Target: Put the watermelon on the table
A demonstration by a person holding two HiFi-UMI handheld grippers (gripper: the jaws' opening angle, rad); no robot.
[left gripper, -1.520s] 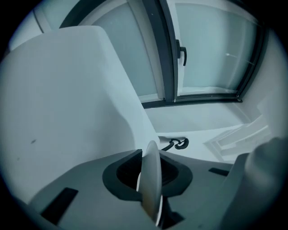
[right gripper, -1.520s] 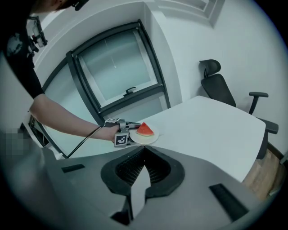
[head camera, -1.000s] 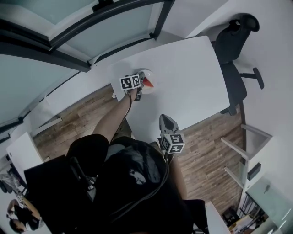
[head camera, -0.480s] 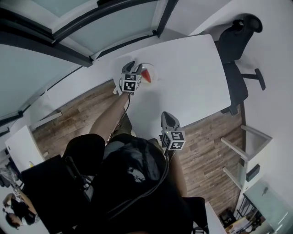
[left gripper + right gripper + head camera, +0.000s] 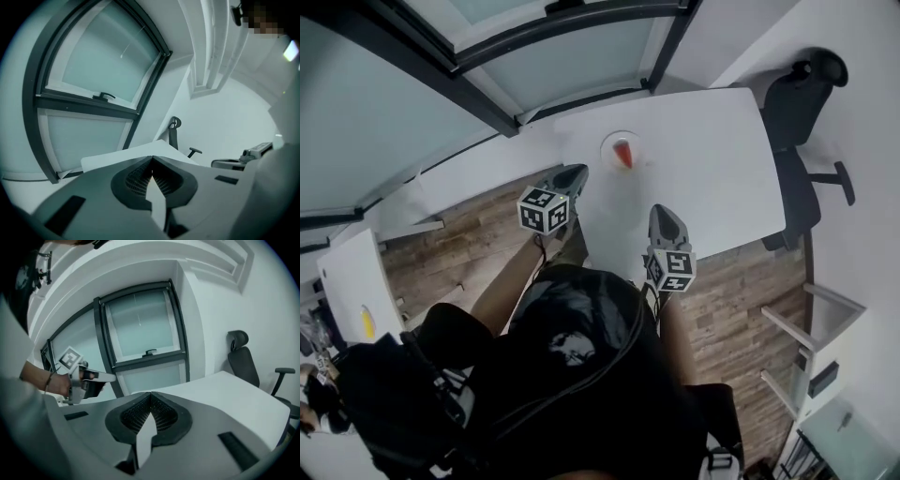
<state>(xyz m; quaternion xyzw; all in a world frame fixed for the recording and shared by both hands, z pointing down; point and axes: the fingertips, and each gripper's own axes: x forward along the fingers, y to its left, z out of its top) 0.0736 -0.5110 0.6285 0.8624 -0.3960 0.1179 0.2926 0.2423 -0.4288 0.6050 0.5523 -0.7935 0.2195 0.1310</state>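
Well, the red watermelon wedge lies ahead on the white table; my left gripper, closed empty like my right gripper, is nearer.

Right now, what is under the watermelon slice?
The watermelon slice lies on a round pale dish, which stands on the white table. The slice covers the dish's middle, so whatever is directly beneath it cannot be seen.

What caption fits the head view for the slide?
Watermelon on a plate on the table; left gripper and right gripper shut, empty, clear of it.
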